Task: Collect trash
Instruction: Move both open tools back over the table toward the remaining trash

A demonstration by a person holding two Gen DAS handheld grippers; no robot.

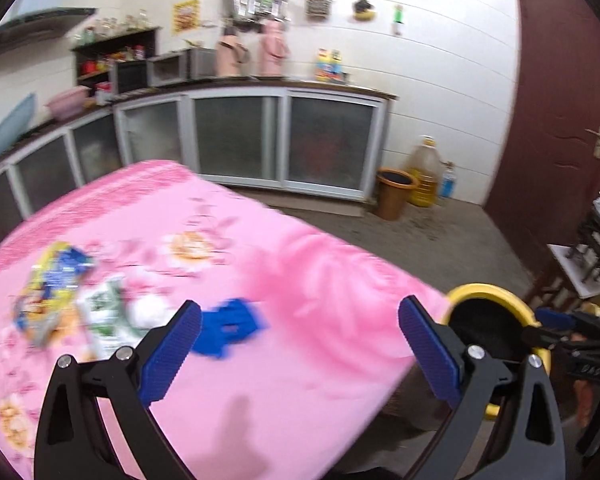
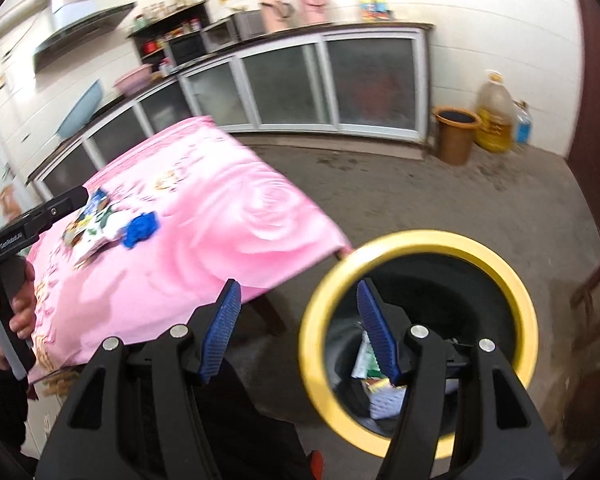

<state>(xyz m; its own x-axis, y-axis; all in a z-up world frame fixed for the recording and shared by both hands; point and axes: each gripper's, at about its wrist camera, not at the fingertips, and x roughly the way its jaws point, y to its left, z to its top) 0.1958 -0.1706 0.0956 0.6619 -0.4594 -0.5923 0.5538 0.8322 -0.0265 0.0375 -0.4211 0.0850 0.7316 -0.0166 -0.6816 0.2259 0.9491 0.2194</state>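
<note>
the left gripper (image 1: 300,344) has its fingers (image 1: 172,354) wide apart with nothing between them, hanging over the pink cloth of the worktop (image 1: 308,256). the right gripper (image 2: 298,336) also has its fingers apart and empty, poised above the bin (image 2: 316,280) with the yellow rim, which stands on the floor just beside the worktop's corner. some trash already lies in the bin: a pale packet (image 2: 380,396) at the bottom. the rest sits in a small heap on the cloth near the left gripper: a yellow and blue wrapper (image 1: 54,284), a green and white packet (image 1: 104,312), a white crumpled piece (image 1: 148,310) and a blue scrap (image 1: 230,326).

the risk from here looks like a sloppy pick. the pieces overlap and touch, so closing on one may drag a neighbour along and drop it on the floor on the way to the bin. thin wrappers lying flat on soft cloth could slip out of the fingers, or the fingers may pinch the cloth and tug it. the pictures are blurred, so exact edges are hard to judge
</note>
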